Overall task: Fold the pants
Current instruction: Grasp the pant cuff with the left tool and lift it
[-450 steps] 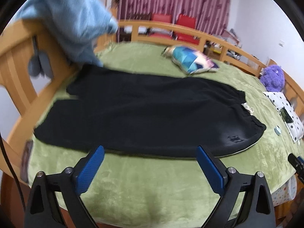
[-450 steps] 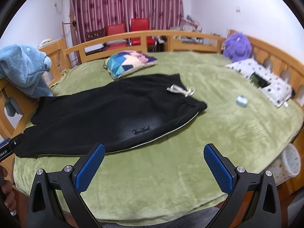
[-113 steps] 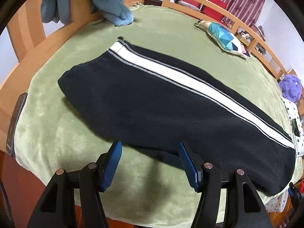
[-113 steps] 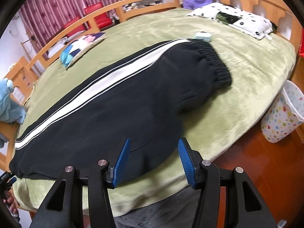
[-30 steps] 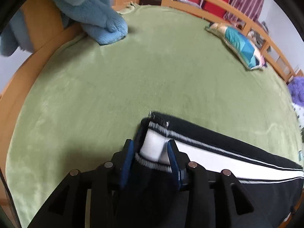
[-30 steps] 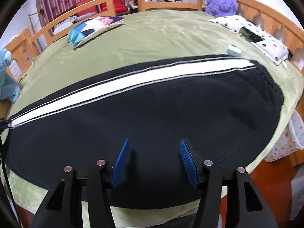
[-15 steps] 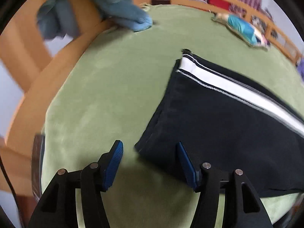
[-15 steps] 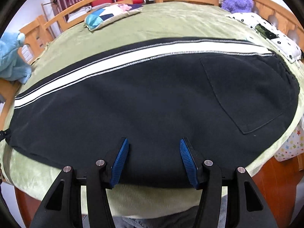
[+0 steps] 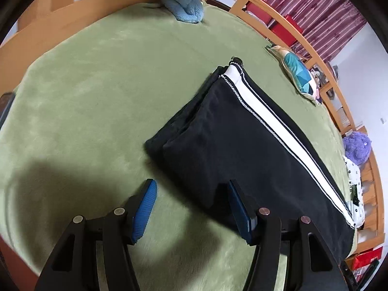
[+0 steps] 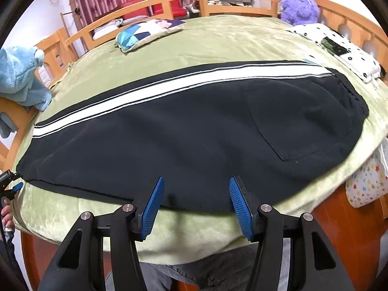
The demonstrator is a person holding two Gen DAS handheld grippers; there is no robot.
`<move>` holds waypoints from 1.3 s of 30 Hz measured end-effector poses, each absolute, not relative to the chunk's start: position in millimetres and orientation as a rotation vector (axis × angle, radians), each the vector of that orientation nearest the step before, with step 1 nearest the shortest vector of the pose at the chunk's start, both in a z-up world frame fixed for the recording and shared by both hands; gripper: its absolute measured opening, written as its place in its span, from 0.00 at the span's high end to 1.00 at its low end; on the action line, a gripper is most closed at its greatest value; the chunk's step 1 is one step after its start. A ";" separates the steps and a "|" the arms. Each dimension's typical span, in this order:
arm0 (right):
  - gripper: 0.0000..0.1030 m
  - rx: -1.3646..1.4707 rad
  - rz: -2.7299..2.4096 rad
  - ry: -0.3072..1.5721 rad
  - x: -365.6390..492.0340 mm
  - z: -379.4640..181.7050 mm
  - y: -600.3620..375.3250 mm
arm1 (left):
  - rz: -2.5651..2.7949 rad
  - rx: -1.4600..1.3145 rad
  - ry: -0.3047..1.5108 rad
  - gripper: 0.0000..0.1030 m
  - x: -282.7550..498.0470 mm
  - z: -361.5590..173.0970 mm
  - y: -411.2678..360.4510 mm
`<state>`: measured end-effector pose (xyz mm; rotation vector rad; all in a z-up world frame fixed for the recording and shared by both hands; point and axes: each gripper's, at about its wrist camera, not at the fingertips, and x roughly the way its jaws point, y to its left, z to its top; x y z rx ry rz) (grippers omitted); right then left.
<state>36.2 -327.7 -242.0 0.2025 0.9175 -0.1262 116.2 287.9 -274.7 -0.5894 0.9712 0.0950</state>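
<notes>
At the bottom of the left wrist view we see our left gripper (image 9: 191,208) with its blue pads standing apart; its jaws have just been opening, and nothing is gripped between them, only green blanket (image 9: 84,111) and the near edge of the black pants (image 9: 230,145), which passes just above the right-hand pad. Beyond the pads, the pants lie folded lengthwise on the blanket, running from the centre of the frame toward the lower right, with the cuff end pointing to the upper middle and a white side stripe (image 9: 274,123) along the far edge. Farther up, a blue plush toy (image 9: 184,2) leans on the wooden bed rail (image 9: 72,19) at the top, a patchwork cushion (image 9: 298,77) sits at upper right, and a purple plush toy (image 9: 356,148) at the right edge.

Low in the right wrist view, our right gripper (image 10: 195,203) hangs about half open over the near hem of the pants, holding nothing. At the far left edge of this frame the left gripper's tips and a hand (image 10: 6,215) show beside the cuff end.
</notes>
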 end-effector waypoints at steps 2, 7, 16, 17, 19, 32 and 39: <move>0.46 0.221 -0.148 0.926 34.6 -244.3 -331.6 | 0.099 -0.575 0.970 0.46 122.6 -276.6 286.4; 0.46 0.265 -0.169 0.952 43.5 -251.2 -335.9 | 0.116 -0.562 0.970 0.46 140.0 -279.8 283.9; 0.46 0.252 -0.132 0.957 60.0 -249.2 -317.4 | 0.126 -0.530 0.962 0.82 146.9 -264.4 276.5; 0.46 0.249 -0.126 0.953 59.5 -247.9 -315.6 | 0.134 -0.501 0.954 0.84 147.0 -257.0 273.1; 0.46 0.242 -0.114 0.934 56.8 -242.8 -313.0 | 0.147 -0.404 0.919 0.85 146.7 -230.3 257.4; 0.46 0.297 -0.148 0.867 12.1 -234.6 -356.0 | -0.159 0.083 0.666 0.88 131.3 -96.0 1.7; 0.46 0.340 -0.175 0.859 -25.3 -233.8 -385.5 | -0.375 0.080 0.804 0.85 133.7 -144.0 -121.6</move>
